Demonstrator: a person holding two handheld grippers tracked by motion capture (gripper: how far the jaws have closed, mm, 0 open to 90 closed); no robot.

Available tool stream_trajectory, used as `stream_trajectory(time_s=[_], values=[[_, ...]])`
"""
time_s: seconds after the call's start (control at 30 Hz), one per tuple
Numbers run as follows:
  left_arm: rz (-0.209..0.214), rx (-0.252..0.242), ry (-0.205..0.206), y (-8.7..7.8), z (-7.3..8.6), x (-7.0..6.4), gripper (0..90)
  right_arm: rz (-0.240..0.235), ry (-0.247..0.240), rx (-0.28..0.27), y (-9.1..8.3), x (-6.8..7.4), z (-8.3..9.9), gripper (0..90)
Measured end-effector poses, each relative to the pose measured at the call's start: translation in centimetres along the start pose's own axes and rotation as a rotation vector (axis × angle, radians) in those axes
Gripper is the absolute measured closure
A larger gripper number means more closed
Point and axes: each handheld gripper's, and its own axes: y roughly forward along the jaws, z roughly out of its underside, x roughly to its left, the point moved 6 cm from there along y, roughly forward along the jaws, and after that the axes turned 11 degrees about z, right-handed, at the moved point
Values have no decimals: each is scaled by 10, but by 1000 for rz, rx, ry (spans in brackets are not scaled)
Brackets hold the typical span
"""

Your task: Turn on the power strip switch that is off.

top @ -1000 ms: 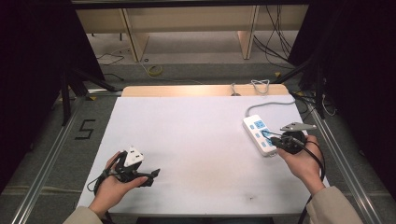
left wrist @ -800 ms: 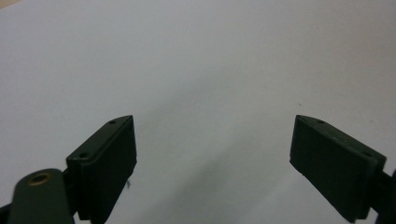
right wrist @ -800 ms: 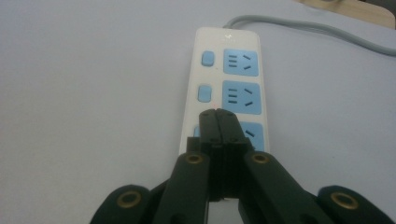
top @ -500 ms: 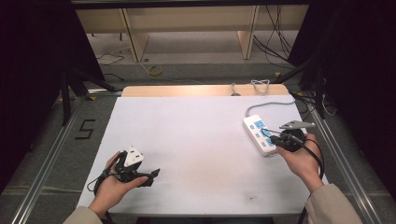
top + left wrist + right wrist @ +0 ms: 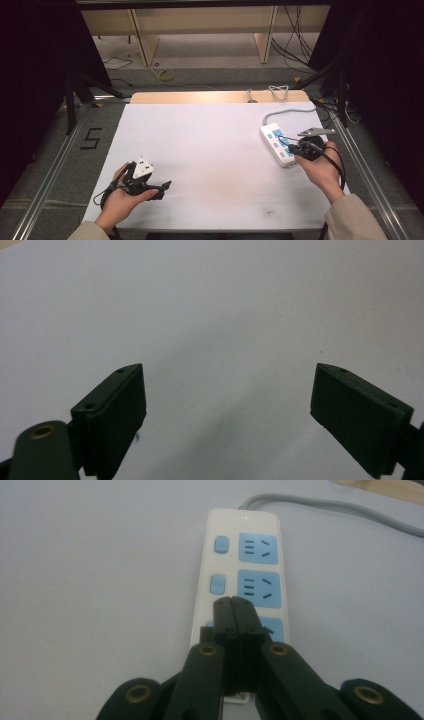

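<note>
Three blue sockets on white power strip [image 5: 243, 595], grey cord.

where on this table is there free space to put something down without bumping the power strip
The wide middle of the white table is bare, from the left tool across to the power strip. The far edge by the wooden strip is free too. It is crowded at the right edge, where the shut right tool sits over the strip.

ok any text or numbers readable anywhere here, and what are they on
"5": dark mark on the floor left of the table.
Power strip: no print can be read on it; only socket slots and blue switches show, with the shut right gripper over it.
</note>
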Motion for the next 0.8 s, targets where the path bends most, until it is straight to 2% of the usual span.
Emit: stream_trajectory(time_s=[0.8], values=[[-2, -2, -2, 0, 0, 0, 143, -5, 13, 14, 15, -1, -11, 900]])
